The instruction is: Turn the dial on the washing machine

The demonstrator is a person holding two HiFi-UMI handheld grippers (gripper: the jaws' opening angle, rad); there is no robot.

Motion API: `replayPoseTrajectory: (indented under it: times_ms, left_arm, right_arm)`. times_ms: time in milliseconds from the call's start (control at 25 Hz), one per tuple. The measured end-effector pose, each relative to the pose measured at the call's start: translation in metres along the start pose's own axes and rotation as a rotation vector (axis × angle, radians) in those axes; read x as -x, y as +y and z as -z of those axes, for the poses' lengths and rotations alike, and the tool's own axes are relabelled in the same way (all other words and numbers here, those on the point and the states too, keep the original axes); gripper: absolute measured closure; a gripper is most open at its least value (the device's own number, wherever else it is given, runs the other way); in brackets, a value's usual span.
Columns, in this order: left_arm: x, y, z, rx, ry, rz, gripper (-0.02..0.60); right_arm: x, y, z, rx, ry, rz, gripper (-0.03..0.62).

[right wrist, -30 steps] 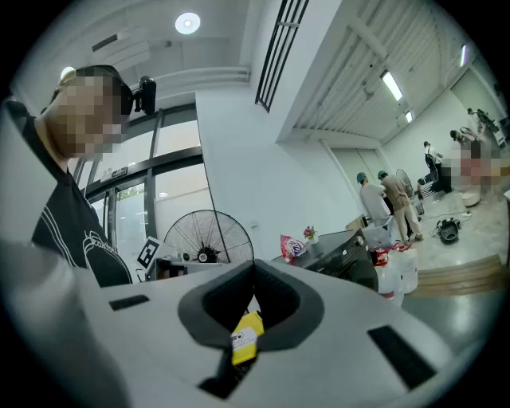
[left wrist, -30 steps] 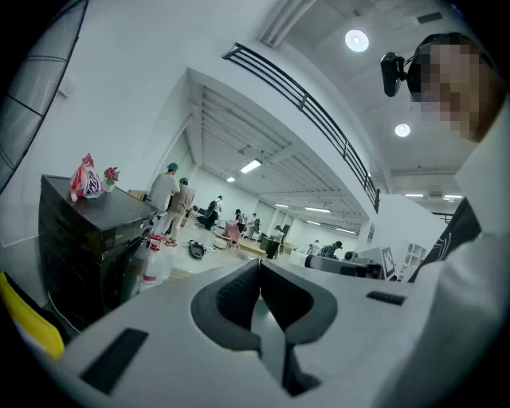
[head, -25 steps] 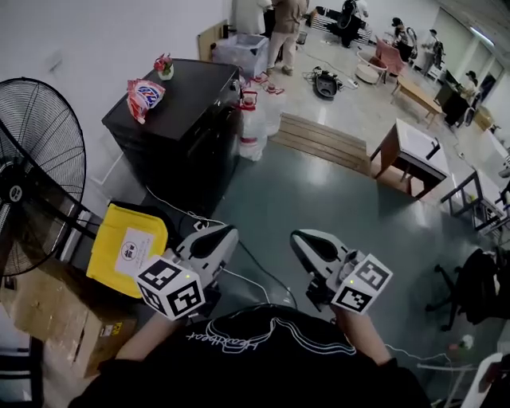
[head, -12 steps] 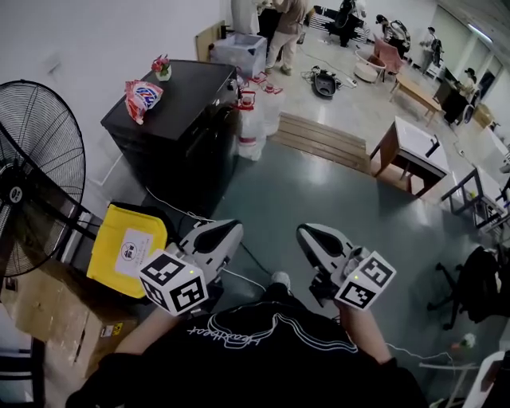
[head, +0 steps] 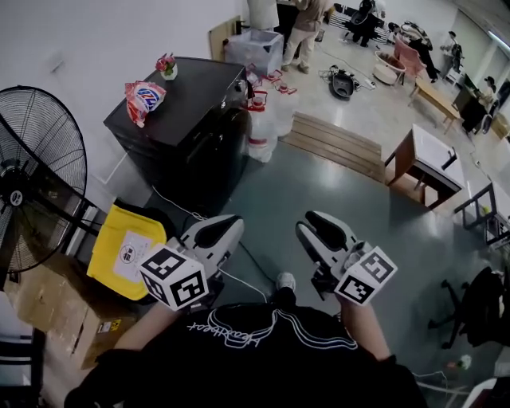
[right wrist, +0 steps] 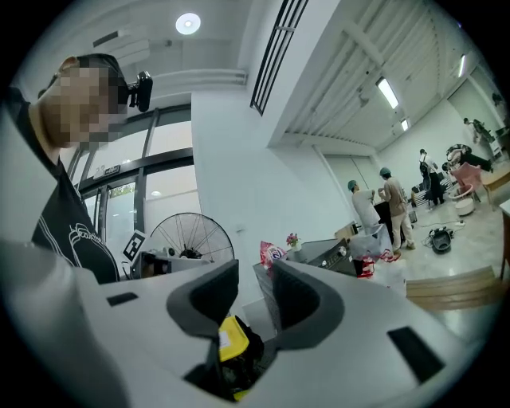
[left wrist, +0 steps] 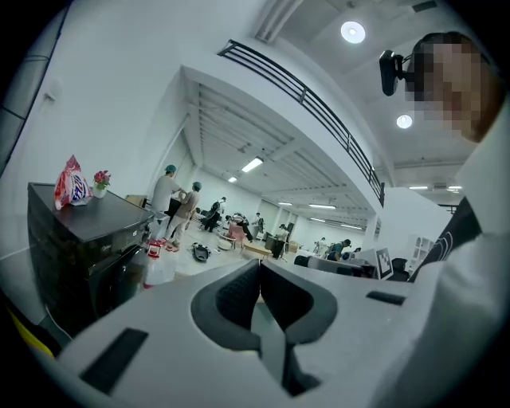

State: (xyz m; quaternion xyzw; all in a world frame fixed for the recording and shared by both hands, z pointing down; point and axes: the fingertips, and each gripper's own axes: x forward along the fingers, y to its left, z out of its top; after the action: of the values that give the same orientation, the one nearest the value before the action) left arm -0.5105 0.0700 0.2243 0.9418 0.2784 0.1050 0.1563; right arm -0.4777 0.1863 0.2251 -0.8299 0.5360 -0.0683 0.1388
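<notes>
The black washing machine (head: 187, 119) stands against the white wall, well ahead of both grippers; it also shows at the left (left wrist: 80, 239) and past the right jaws (right wrist: 319, 253). I cannot make out its dial. My left gripper (head: 219, 231) is held low near the person's chest, its jaws shut tip to tip (left wrist: 259, 267) with nothing between them. My right gripper (head: 315, 225) is beside it at the same height. Its jaws are opening, with a plain gap (right wrist: 255, 275) and nothing in it.
A detergent bag (head: 143, 96) and a small flower pot (head: 166, 65) sit on the machine's top. A big fan (head: 40, 183), a yellow bin (head: 127, 247) and cardboard boxes (head: 56, 319) stand at the left. A water jug (head: 259, 127), wooden pallet (head: 335, 143), table (head: 426, 159) and people (head: 307, 24) lie beyond.
The right gripper's jaws have parted from shut. The person has stepped slightly forward, a shoe now showing below. Both grippers stay at chest height.
</notes>
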Motion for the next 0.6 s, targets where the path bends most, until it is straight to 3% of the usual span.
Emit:
replayPoseTrajectory:
  times_ms: [600]
  left_arm:
    - [-0.186, 0.044, -0.025, 0.033, 0.027, -0.051, 0.575]
  right_arm:
    - [-0.028, -0.181, -0.041, 0.027, 0.079, -0.010, 0.315]
